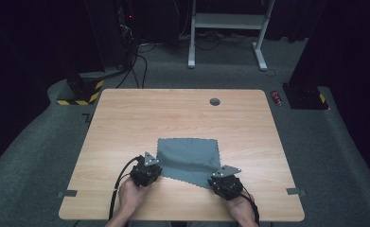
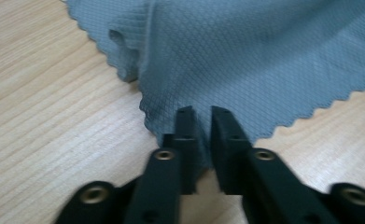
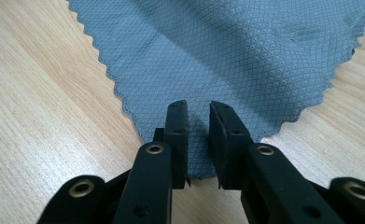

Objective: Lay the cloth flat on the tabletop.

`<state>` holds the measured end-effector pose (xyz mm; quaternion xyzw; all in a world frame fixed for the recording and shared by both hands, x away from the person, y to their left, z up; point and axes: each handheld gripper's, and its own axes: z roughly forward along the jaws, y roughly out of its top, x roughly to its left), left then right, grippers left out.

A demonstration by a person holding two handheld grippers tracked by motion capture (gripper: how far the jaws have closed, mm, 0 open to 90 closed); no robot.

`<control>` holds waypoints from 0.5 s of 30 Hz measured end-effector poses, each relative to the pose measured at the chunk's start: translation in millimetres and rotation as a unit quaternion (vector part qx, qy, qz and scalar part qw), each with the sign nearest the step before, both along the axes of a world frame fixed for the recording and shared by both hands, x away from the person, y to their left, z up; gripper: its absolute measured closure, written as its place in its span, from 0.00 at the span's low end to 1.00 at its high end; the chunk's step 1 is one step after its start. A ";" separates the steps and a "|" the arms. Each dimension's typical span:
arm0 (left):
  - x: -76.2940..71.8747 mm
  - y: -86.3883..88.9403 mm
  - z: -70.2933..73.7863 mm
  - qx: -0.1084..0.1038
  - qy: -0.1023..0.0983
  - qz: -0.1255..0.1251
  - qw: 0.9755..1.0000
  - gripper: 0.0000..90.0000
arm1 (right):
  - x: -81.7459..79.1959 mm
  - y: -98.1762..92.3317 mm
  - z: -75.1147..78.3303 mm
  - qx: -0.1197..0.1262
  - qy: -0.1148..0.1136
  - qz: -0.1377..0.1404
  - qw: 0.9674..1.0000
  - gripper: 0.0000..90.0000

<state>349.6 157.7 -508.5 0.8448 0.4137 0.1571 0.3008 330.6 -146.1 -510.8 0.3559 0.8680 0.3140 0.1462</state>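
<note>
Jaws of the left gripper [image 2: 202, 114] were nearly together w/ the near-left corner of the grey cloth [image 2: 245, 60] pinched between them; fabric rose in a tented fold just ahead. Right gripper [image 3: 199, 109] jaws stood a narrow gap apart, the near-right corner lying between them; whether the pads actually pressed it I couldn't tell.

The cloth [image 1: 188, 158] lay flat on the table [image 1: 126, 123], mid-front, stretching away from both grippers, left gripper [image 1: 146, 171] and right gripper [image 1: 226, 180] each at one near corner. Long axis ran side to side, approx. So a fold would prob. need both corners carried fwd, away from the person, over the far edge.
</note>
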 end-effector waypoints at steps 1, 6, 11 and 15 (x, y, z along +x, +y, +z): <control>-1.2 -0.8 0.9 0.007 0.000 -0.005 1.000 0.99 | -0.3 0.8 0.3 -0.002 0.001 0.003 1.000 0.91; -18.1 -0.7 3.6 0.012 0.017 -0.028 0.999 0.99 | -5.4 3.2 1.4 -0.014 -0.001 0.020 1.000 0.99; -36.3 4.5 7.4 -0.004 0.030 -0.039 0.999 0.99 | -9.8 -0.3 5.5 -0.005 -0.005 0.026 1.000 0.99; -52.9 6.5 7.6 -0.017 0.045 -0.050 0.998 0.99 | -17.0 -3.0 17.3 0.001 -0.013 0.038 0.999 0.99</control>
